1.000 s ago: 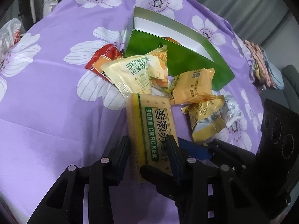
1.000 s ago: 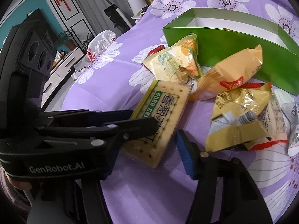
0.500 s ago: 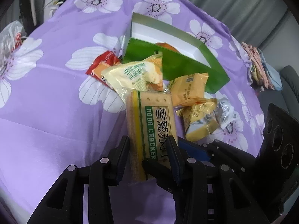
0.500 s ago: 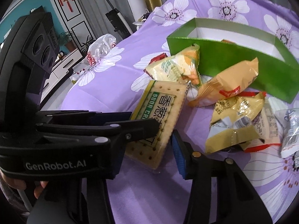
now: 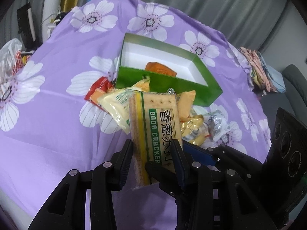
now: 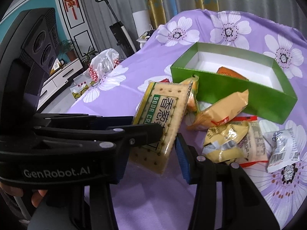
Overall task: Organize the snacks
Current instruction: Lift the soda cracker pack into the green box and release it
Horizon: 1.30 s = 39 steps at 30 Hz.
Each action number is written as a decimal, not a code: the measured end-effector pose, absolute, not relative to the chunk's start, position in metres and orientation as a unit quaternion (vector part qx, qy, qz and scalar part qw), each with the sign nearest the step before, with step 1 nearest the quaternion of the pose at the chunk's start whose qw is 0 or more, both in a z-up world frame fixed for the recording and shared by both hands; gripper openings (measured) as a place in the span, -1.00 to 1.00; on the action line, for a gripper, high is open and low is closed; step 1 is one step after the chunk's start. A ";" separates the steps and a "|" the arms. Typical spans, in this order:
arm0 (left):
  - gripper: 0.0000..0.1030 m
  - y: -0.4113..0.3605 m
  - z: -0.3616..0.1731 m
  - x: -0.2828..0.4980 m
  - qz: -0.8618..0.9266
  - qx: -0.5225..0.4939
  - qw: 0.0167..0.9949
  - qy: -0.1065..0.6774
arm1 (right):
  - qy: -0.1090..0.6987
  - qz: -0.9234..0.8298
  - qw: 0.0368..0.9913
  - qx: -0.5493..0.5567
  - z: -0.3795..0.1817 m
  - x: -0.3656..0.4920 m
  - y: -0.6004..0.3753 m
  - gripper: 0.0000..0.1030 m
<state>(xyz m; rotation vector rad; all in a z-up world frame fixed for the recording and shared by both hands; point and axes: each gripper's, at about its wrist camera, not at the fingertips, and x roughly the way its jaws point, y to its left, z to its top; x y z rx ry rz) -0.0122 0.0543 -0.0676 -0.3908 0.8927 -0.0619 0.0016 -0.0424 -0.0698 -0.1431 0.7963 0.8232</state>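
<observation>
Left fingers point(image 5: 125, 157) are closed on the long sides of the cracker pack point(image 5: 153, 118), holding it clear of the bed point(image 5: 57, 130). Right fingers point(image 6: 183, 159) are spread wide around the near end of the same pack; one crosses in front of its lower face in the left view, and whether it touches cannot be told

The green box point(image 5: 168, 84) lies straight ahead, open on top, its near wall facing the pack and its white floor mostly bare, with one orange packet point(image 5: 160, 69) inside. Bare purple sheet stretches to the left of the pack; the bed edge drops away at the near left

Between pack and box sits a heap of packets: a pale yellow packet point(image 5: 113, 105) and a red packet point(image 5: 97, 88) to the left, a gold packet point(image 6: 222, 111) and a crumpled yellow packet point(image 6: 224, 143) to the right, and a white sachet point(image 6: 282, 149) further right. A plastic bag point(image 5: 9, 57) rests well apart at the far left edge

The pack's long axis runs along the left fingers, its far end pointing at the box and tipped slightly upward, printed face up
</observation>
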 end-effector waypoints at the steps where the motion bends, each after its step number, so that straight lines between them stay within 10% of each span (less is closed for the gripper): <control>1: -0.21 0.053 -0.065 -0.011 -0.030 -0.185 0.884 0.427 | 0.374 0.389 0.839 -0.068 -0.068 0.002 -0.043 -0.08; 39: -0.21 0.020 0.028 0.088 -0.086 -0.116 0.922 0.359 | 0.262 0.342 0.900 -0.057 0.017 0.078 -0.076 -0.08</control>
